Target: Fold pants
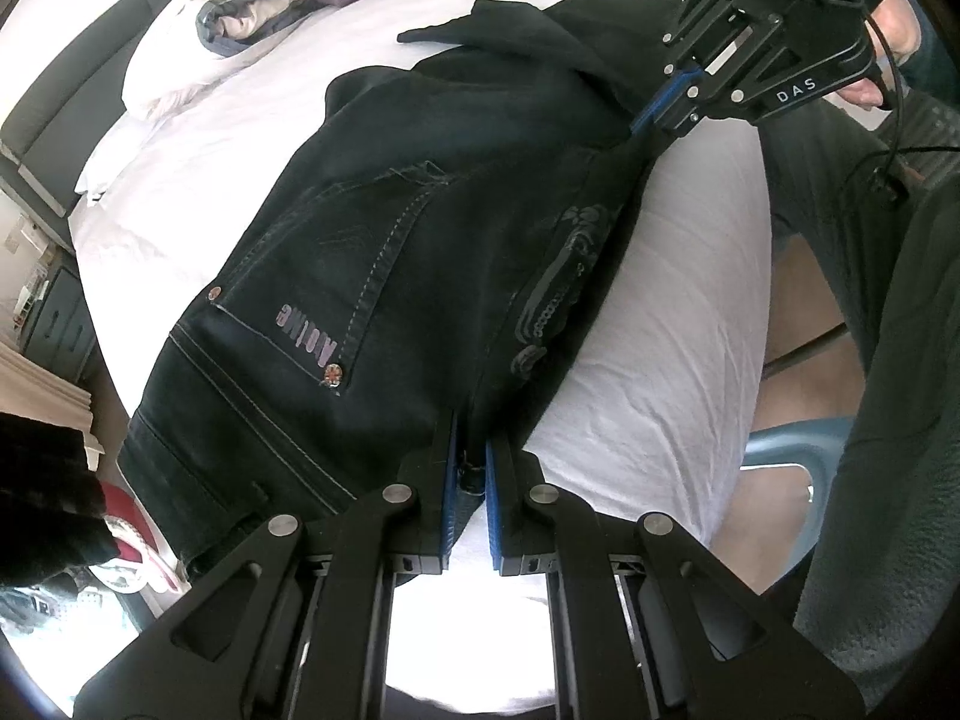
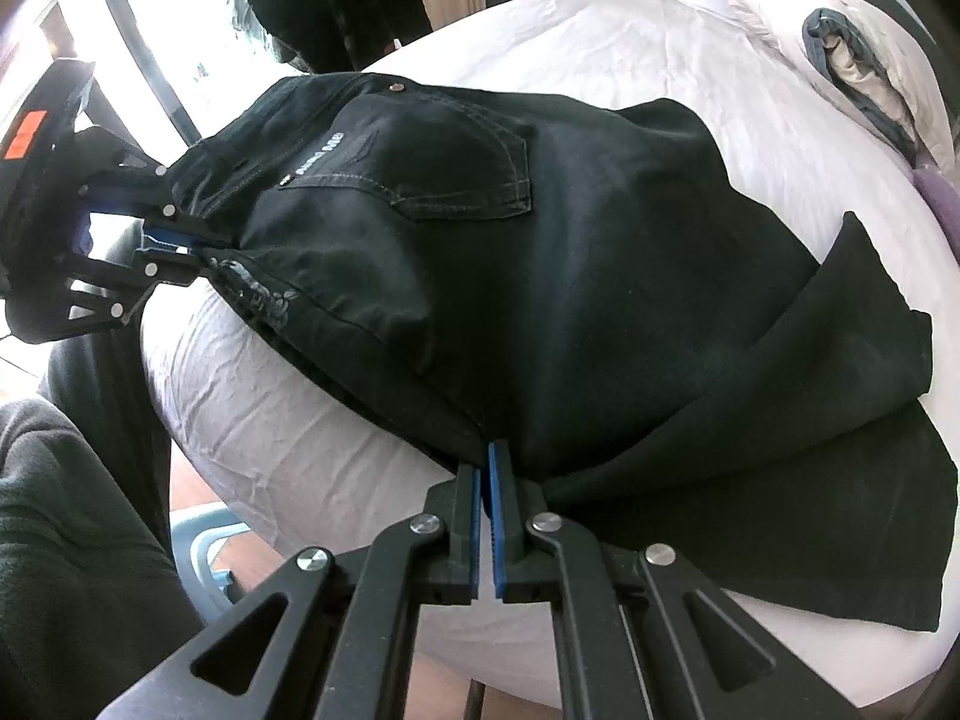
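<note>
**A:** Where are the pants (image 1: 384, 252) lying right now?

**B:** They are lying across the white bed (image 1: 648, 324), already doubled leg over leg, with the back pocket (image 2: 432, 168) facing up. The long side seam is running along the bed's near edge, and the leg ends are trailing toward the far side, where one layer is flopping loose.

**A:** And the tools?

**B:** The left gripper (image 1: 467, 468) is pinching the waistband end at the near edge, its blue pads (image 1: 449, 480) nearly together with only denim between them. The right gripper (image 2: 483, 468) is biting the same edge further down, about at the thigh, closed just as narrowly on the cloth.

**A:** So what is the step calling for?

**B:** I am judging that both are lifting or tugging that edge to square the pants before the next fold. The two grips are needing to travel together, keeping the seam taut between them so no slack bunches. Denim this heavy is likely dragging on the sheet, so lifting it slightly is better than sliding it.

**A:** Any risk?

**B:** The loose upper leg near the pillows (image 1: 198, 48) is already lying crooked; a quick pull may be skewing it further.
</note>
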Demonstrator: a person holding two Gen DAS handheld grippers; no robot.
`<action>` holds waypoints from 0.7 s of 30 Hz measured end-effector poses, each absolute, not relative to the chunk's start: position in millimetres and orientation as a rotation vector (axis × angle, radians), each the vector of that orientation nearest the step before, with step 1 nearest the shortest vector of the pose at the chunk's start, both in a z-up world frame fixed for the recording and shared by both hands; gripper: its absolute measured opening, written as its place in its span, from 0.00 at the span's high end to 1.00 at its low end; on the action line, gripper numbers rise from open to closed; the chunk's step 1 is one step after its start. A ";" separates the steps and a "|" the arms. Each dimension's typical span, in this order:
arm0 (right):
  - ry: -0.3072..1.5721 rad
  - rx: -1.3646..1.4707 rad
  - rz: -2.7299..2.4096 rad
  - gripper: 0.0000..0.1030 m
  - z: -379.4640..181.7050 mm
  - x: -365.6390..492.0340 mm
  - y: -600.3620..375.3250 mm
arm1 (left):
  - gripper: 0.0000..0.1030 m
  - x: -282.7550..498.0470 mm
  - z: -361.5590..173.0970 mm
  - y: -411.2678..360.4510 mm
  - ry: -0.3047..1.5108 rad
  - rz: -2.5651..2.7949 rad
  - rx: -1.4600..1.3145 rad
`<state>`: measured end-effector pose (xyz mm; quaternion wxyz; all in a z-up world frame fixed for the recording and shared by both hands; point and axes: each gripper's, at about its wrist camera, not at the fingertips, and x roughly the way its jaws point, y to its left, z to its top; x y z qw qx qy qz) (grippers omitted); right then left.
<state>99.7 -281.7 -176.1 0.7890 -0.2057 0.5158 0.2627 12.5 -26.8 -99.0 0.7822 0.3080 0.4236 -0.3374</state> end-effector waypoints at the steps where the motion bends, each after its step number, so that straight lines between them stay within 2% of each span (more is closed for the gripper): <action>1: 1.112 -0.438 0.565 0.96 -175.5 100.3 -283.4 | 0.93 12.8 -100.4 -27.1 0.910 -0.720 0.660; 7: 1.117 -0.410 0.570 0.89 -182.9 97.2 -282.1 | 0.88 13.9 -107.4 -20.4 0.906 -0.699 0.593; 8: 1.112 -0.399 0.576 0.79 -181.9 95.9 -283.8 | 0.87 14.1 -105.5 -19.5 0.917 -0.703 0.587; 9: 1.116 -0.375 0.595 0.62 -180.9 94.2 -286.0 | 0.82 14.8 -103.7 -17.5 0.935 -0.705 0.576; 11: 1.114 -0.347 0.626 0.49 -177.8 88.8 -289.3 | 0.61 16.1 -100.6 -10.7 0.989 -0.704 0.547; 12: 1.100 -0.346 0.631 0.50 -173.1 84.9 -291.2 | 0.38 14.9 -96.1 -6.9 1.001 -0.708 0.530; 13: 1.088 -0.337 0.629 0.50 -167.3 82.6 -294.3 | 0.31 12.0 -91.0 -2.4 0.986 -0.708 0.520; 17: 1.040 -0.218 0.628 0.50 -139.7 88.0 -306.1 | 0.31 20.4 -59.3 10.2 0.932 -0.664 0.406; 21: 0.998 -0.101 0.650 0.56 -128.5 102.8 -304.2 | 0.31 54.1 -33.2 -4.6 0.856 -0.634 0.238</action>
